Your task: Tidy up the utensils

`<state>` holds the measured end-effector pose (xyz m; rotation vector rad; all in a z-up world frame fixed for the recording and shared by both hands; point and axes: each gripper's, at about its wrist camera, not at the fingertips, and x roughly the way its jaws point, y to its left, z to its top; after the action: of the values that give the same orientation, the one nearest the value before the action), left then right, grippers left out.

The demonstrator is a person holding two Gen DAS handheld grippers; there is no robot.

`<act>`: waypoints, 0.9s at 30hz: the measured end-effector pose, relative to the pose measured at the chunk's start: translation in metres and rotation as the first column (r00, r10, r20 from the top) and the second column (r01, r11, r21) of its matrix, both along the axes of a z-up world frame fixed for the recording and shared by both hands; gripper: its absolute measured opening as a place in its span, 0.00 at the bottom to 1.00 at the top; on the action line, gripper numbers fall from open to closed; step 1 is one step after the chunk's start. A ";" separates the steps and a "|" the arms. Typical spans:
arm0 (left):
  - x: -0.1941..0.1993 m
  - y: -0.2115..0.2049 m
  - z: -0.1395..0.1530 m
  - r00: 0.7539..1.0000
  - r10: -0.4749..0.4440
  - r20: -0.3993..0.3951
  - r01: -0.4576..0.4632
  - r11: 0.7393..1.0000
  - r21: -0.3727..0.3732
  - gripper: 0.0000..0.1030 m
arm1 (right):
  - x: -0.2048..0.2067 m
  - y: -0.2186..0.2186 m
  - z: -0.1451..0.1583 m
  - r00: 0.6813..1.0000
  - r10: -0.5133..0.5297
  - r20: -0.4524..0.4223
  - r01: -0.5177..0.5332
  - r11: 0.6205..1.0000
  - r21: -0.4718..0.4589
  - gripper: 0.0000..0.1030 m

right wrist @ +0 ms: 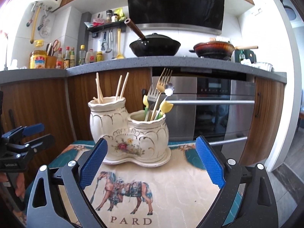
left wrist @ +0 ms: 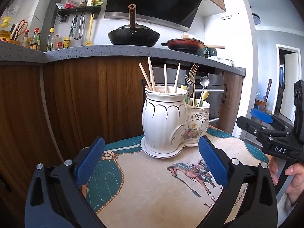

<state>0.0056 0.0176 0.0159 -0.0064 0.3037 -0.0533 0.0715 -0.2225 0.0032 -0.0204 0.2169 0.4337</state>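
Note:
A cream ceramic utensil holder (left wrist: 163,117) (right wrist: 133,129) with two joined pots stands on a horse-print cloth (left wrist: 152,180) (right wrist: 174,178). Several pale chopsticks (left wrist: 165,77) (right wrist: 119,87) stick up from the taller pot. Forks (left wrist: 191,79) (right wrist: 163,81), a silver spoon (left wrist: 204,81) (right wrist: 169,90) and yellow tulip-shaped handles fill the lower pot. My left gripper (left wrist: 152,142) is open just in front of the holder, with nothing between its blue pads. My right gripper (right wrist: 152,141) is open too, empty, facing the lower pot. Each gripper shows at the edge of the other's view.
Behind the cloth are wooden cabinet doors (left wrist: 76,98) and a steel oven (right wrist: 218,104) under a grey counter (right wrist: 114,64). A black wok (left wrist: 134,36), a brown pan (right wrist: 213,49) and bottles stand on it. A hand (left wrist: 296,180) holds the right gripper.

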 end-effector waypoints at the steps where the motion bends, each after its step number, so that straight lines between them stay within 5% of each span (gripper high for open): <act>1: 0.001 -0.001 0.000 1.000 -0.002 -0.005 0.002 1.000 0.006 0.95 | -0.001 0.002 0.001 1.000 0.001 0.010 -0.001 1.000 -0.004 0.91; 27: 0.005 -0.005 -0.005 0.999 0.001 -0.041 0.000 1.000 0.017 0.95 | 0.001 0.006 -0.001 1.000 -0.017 0.005 0.017 1.000 -0.025 0.94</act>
<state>0.0109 0.0126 0.0108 0.0098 0.3449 -0.0501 0.0727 -0.2164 0.0026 -0.0437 0.2176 0.4145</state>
